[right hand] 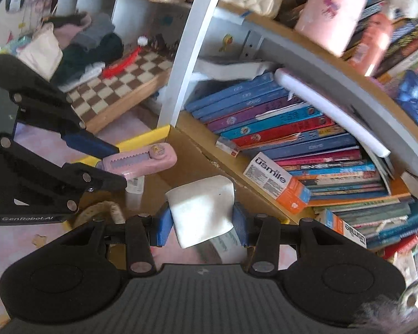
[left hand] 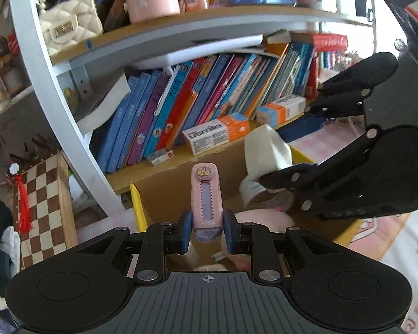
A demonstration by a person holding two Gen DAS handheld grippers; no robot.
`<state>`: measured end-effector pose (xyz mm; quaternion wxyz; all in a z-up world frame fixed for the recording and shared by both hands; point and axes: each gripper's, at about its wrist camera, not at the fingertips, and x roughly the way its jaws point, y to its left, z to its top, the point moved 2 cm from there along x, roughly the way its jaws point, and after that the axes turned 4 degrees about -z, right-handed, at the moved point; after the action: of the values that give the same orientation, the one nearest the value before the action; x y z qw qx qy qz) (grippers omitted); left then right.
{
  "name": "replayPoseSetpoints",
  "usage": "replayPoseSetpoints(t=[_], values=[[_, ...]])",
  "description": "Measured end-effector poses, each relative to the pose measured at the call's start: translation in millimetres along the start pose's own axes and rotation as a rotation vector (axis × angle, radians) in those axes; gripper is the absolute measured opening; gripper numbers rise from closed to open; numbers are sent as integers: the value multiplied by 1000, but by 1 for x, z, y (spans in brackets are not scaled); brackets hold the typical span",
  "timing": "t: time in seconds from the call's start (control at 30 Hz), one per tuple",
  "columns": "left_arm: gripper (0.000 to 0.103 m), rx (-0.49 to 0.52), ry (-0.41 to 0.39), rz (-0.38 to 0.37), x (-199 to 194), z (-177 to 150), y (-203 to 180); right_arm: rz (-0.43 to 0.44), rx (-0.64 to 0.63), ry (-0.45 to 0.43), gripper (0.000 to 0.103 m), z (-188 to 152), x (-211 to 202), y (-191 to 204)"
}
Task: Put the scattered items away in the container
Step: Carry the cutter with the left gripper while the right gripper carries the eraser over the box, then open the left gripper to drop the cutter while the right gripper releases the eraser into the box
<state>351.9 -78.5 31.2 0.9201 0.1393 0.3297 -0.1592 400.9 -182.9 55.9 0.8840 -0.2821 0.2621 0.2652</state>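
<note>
Cardboard box [left hand: 164,192] with yellow rim below both loaded grippers, in front of the bookshelf [right hand: 306,150].
Inside it lie a tape roll [left hand: 260,194] and something pink, much hidden. The right gripper [right hand: 202,222] has jaws clamped on a white block [right hand: 202,208]; the left gripper [left hand: 206,229] pinches a pink cutter [left hand: 206,194] by its end, which might pivot and fall outside the rim.

Pink toothed clip [left hand: 206,197], white block [right hand: 202,208], perhaps foam; brown-and-cream checkered board [right hand: 119,86].
</note>
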Motion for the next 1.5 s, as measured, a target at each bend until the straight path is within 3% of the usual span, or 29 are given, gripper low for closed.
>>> replayPoseSetpoints(t=[0.47, 0.83, 1.07, 1.17, 1.5], values=[[23, 24, 124, -22, 56, -6, 7, 43, -134, 132, 43, 1, 85, -1], [24, 22, 173, -51, 70, -14, 7, 87, -194, 166, 48, -6, 106, 12], [40, 44, 159, -48, 65, -18, 2, 70, -190, 149, 72, -5, 103, 7], [51, 55, 145, -41, 59, -18, 0, 75, -173, 139, 75, -5, 94, 3], [63, 71, 46, -2, 19, -13, -5, 70, -110, 86, 81, -5, 55, -6]])
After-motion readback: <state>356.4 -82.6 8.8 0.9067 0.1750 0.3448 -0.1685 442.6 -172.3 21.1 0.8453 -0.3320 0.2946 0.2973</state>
